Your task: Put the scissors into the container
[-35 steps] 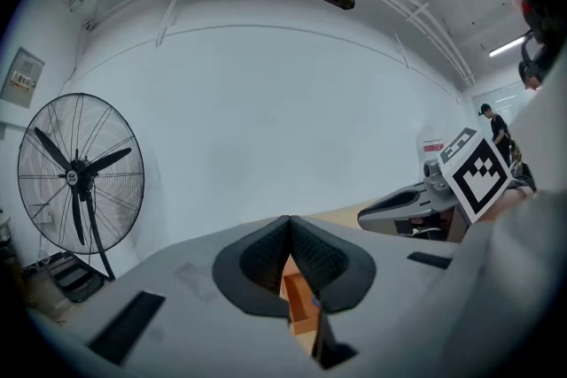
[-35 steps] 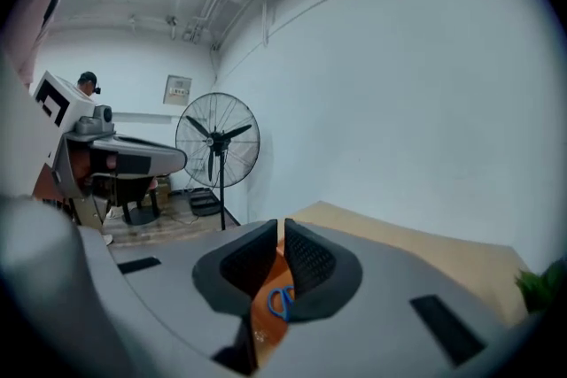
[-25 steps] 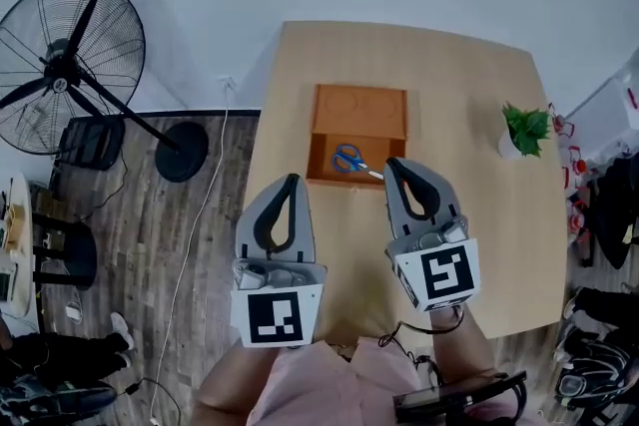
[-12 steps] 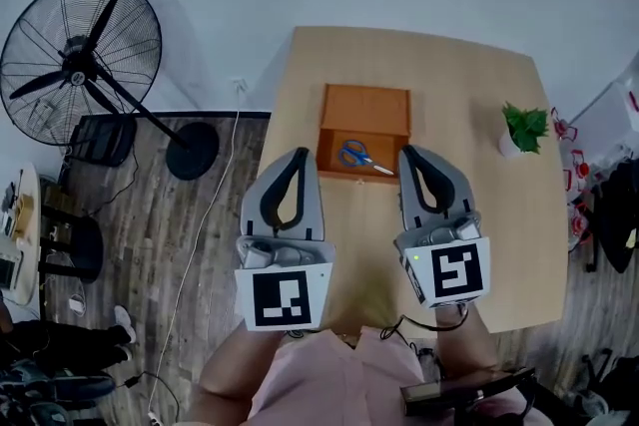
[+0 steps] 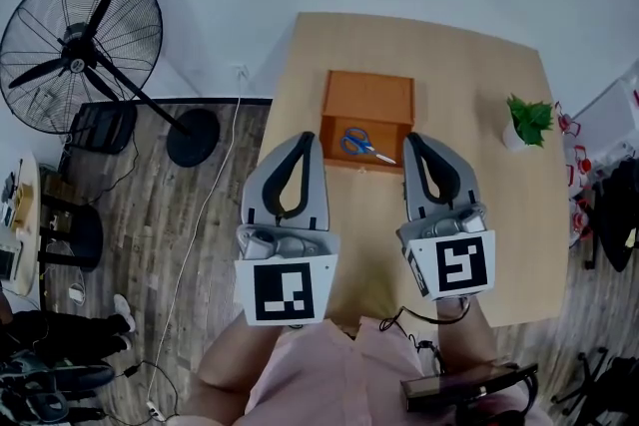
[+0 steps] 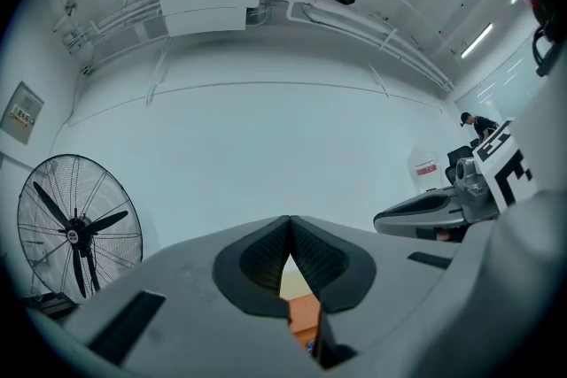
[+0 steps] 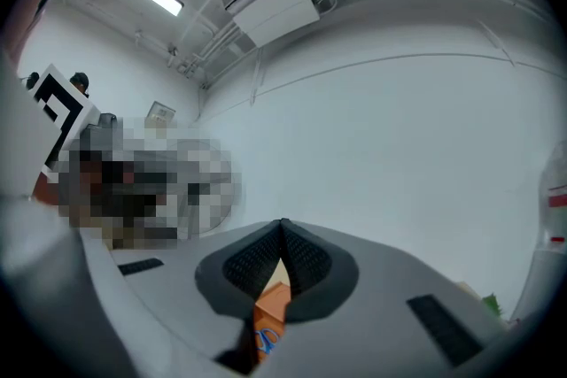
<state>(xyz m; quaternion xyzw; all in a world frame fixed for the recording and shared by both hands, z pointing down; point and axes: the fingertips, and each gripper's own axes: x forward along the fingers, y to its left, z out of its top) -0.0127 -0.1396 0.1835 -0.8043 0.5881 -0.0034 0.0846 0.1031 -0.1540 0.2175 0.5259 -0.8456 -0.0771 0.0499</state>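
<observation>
Left gripper: the grey left gripper [image 5: 307, 139] with its black-and-white marker cube hangs over the near table edge. Its jaws are pressed together to a thin slit, with nothing between them.
Right gripper: the grey right gripper [image 5: 411, 139] is also closed and empty. Through the slit, only a sliver of orange box and blue handle shows beyond.
Change: a second ago the right gripper's tip sat just beside the blade tip of the scissors. Now both grippers are drawn back toward the person and neither touches the box.
Meaning: the scissors look delivered, with the drop done and the hands retreating. Judged from this, the task is at or near its end.
Table: one light wooden table [image 5: 479, 214] carries everything.
Scissors: one pair of blue-handled, steel-bladed scissors [image 5: 357, 144] lies flat inside the box's near compartment. The handles point left and the blade points toward the near right rim.
Container: one orange open wooden container [image 5: 369, 97] stands mid-table, just beyond both gripper tips.
Plant: one small green plant in a white pot [image 5: 526, 123] stands well apart, at the right.
Fan: one black standing fan [image 5: 80, 50] is on the floor to the left.
Grippers counted: two.
</observation>
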